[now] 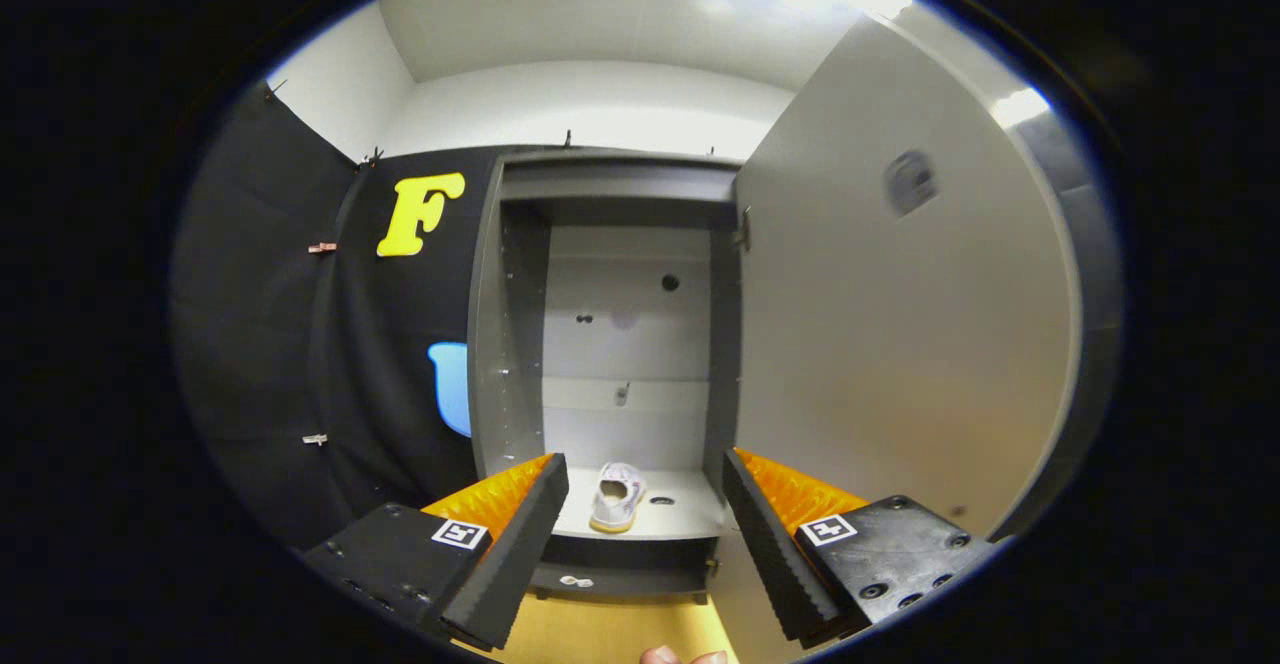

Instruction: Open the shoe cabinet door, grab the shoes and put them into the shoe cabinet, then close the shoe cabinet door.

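My left finger (520, 524) hides the front corner of the shelf (690, 514) where the shoe (616, 496) sits. The open door (900, 344) runs out of sight beyond my right finger (its dark mark (910, 182) is blurred).

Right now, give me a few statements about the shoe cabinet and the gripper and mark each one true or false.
1. The cabinet door stands open. True.
2. The gripper is shut on the shoe. False: its fingers are spread apart with nothing between them.
3. A white shoe sits on a shelf inside the shoe cabinet. True.
4. The shoe lies on the floor outside the cabinet. False: it rests on the shelf, beyond the fingers.
5. The door is hinged on the cabinet's left. False: it swings from the right.
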